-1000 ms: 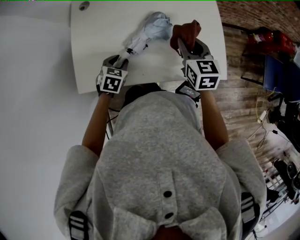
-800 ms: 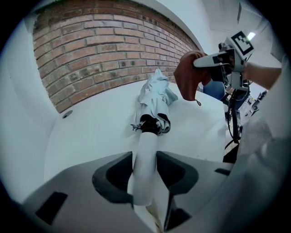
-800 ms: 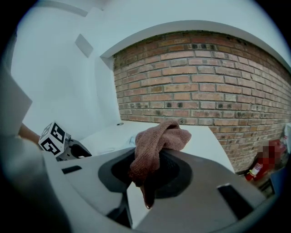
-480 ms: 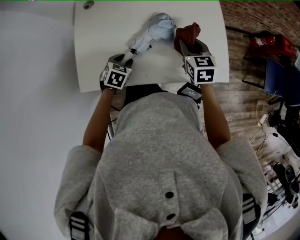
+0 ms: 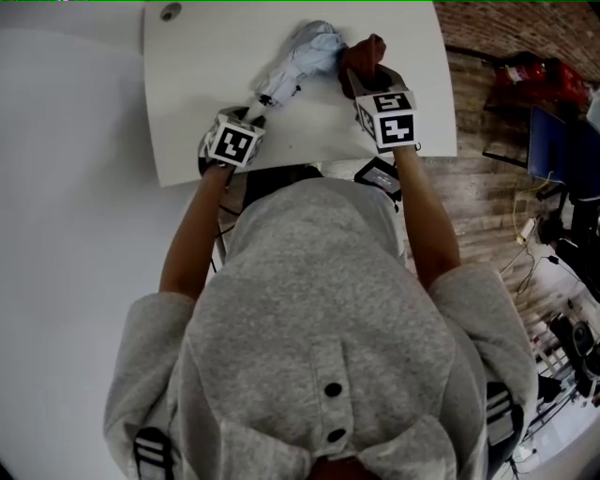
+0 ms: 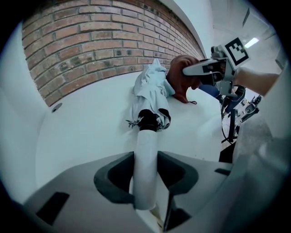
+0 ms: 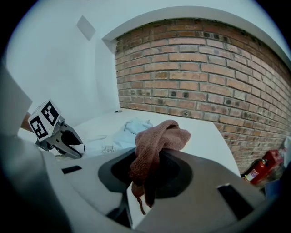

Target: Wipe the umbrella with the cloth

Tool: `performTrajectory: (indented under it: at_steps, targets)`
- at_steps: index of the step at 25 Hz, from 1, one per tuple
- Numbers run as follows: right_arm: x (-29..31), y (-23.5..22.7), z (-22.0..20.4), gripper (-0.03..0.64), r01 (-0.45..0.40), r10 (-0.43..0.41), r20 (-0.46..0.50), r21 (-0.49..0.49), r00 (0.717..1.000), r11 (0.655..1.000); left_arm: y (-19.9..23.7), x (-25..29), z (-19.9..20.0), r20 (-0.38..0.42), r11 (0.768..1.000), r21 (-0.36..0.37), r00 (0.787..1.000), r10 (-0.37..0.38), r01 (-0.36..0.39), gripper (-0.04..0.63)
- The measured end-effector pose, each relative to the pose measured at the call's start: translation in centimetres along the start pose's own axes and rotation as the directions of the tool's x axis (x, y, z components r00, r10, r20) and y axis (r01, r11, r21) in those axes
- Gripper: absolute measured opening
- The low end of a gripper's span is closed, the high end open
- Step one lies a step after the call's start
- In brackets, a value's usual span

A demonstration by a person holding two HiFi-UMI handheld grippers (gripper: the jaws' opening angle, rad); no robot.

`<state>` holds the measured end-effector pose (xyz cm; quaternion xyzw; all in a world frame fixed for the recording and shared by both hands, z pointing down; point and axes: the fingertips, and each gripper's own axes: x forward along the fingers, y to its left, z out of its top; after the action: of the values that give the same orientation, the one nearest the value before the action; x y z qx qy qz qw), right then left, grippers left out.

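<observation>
A folded pale-blue umbrella [image 5: 309, 52] lies on the white table [image 5: 206, 75], its white handle [image 6: 146, 164] pointing toward me. My left gripper [image 5: 251, 117] is shut on that handle; its jaws have just been opening slightly, with the handle still filling the gap between them. My right gripper [image 5: 361, 80] is shut on a bunched brown cloth [image 5: 364, 54], which hangs out of the jaws [image 7: 157, 141]. The cloth rests against the right side of the umbrella's canopy [image 6: 152, 91]. The canopy's far end is hidden behind the cloth.
A brick wall [image 7: 204, 68] rises behind the table. A red fire extinguisher [image 7: 259, 168] stands on the wooden floor at the right, with cables and gear [image 5: 562, 328] nearer. A round hole [image 5: 169, 11] sits in the table's far left corner.
My right gripper has carried the cloth leftward and down onto the canopy, where it now touches. The left gripper has stayed at the handle.
</observation>
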<state>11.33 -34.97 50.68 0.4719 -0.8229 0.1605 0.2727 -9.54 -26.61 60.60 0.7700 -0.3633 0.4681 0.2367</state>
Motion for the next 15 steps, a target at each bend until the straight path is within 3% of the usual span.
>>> performTrajectory:
  at_steps: [15]
  targets:
    - [3.7, -0.4, -1.9, 0.097, -0.004, 0.003, -0.065, -0.022, 0.998, 1.000, -0.3, 0.7, -0.4, -0.020, 1.000, 0.030, 1.000, 0.004, -0.004, 0.156]
